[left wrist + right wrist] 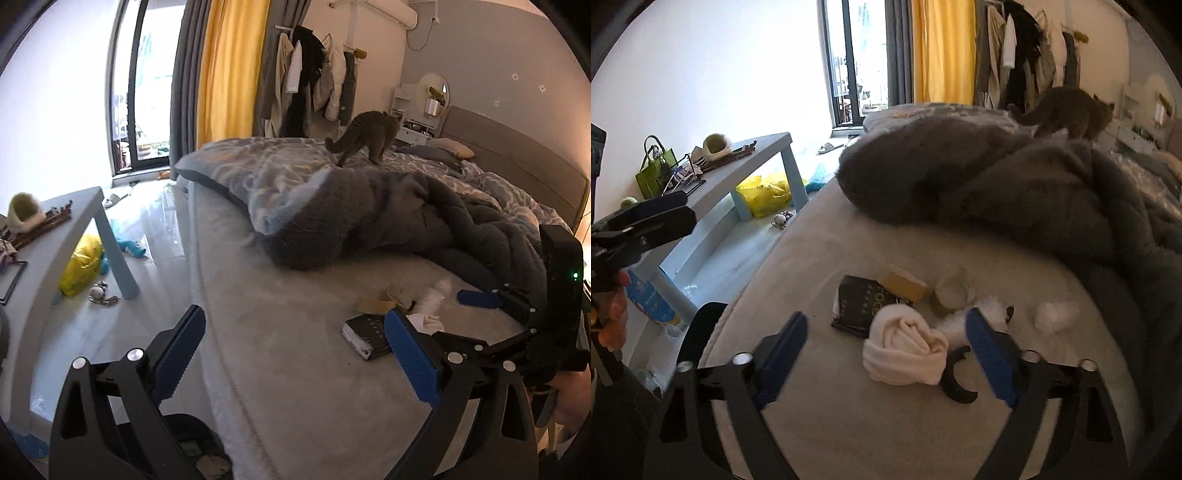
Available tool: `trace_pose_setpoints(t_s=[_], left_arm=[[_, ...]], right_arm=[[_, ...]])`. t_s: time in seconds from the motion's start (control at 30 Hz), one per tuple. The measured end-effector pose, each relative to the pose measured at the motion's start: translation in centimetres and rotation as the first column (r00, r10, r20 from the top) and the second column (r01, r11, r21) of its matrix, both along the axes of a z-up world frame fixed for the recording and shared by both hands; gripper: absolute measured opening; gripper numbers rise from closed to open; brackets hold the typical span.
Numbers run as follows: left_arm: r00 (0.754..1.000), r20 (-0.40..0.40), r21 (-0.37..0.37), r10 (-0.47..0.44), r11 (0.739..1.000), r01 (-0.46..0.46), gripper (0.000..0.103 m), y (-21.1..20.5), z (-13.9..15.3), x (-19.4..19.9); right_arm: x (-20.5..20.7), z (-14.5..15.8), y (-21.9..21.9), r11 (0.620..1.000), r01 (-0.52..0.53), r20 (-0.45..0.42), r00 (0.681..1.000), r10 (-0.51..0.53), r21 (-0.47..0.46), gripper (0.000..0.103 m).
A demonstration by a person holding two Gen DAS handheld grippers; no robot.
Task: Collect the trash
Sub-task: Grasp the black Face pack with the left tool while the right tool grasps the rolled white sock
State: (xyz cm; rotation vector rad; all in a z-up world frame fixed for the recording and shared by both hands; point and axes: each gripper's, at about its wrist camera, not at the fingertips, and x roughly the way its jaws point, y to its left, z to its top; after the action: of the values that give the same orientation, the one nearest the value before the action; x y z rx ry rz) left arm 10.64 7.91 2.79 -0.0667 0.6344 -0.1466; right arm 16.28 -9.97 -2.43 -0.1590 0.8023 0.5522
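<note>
Litter lies together on the grey bed sheet (849, 424): a rolled white cloth (905, 350), a black book (858, 302), a brown cardboard piece (905, 286), a small paper roll (951, 295) and a crumpled white tissue (1056, 314). My right gripper (886, 315) is open just above the sheet, with the white cloth between its blue fingers but untouched. My left gripper (294, 312) is open and empty over the bed's edge, left of the pile. In the left wrist view the book (364, 338), the cardboard (376, 304) and the tissue (436, 295) show beside the right gripper's finger (476, 298).
A bunched grey blanket (997, 177) rises behind the pile, and a cat (369, 136) walks on the bed further back. A black curved piece (956, 384) lies by the cloth. Left of the bed stands a blue table (92, 210) over a yellow bag (81, 266).
</note>
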Motion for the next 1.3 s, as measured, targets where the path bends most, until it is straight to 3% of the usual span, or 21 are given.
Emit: trace_pose_setpoints(t_s=[0.2,0.43,0.57,0.67,0.97,1.3], left_arm=[[0.998,-0.046,0.024,-0.031,0.999,0.032,0.099,-1.6,-2.1,1.4],[0.997,-0.054,0.058,-0.054,0.997,0.057,0.099,-2.9,-3.2,2.2],[0.995,-0.072,0.048,-0.067,0.996,0.07,0.099,-3.7,-3.9,3.0],[0.994,-0.088,0.035,-0.071,0.997,0.075,0.099,-4.3,-4.4,3.5],[0.988,-0.141,0.009,-0.07,0.997,0.072,0.099,-6.1,-6.0,4.7],[0.968,-0.244,0.068,-0.05,0.995,0.068,0.099,-9.6,-8.8,6.2]], right_arm=[[1.3,-1.7,-0.4,1.0,-0.008,-0.02,1.0,0.009,0.029,0.071],[1.7,-4.1,1.1,0.996,-0.023,-0.05,0.999,0.018,-0.088,0.066],[2.0,-4.4,0.7,0.996,-0.01,-0.043,0.999,0.006,-0.085,0.046],[2.1,-4.2,0.2,0.997,-0.004,-0.038,0.999,0.001,-0.08,0.041],[2.1,-1.1,-4.3,0.992,0.068,-0.036,0.997,-0.064,0.104,0.041],[2.0,0.6,-8.4,0.971,0.142,-0.006,0.99,-0.144,0.191,0.041]])
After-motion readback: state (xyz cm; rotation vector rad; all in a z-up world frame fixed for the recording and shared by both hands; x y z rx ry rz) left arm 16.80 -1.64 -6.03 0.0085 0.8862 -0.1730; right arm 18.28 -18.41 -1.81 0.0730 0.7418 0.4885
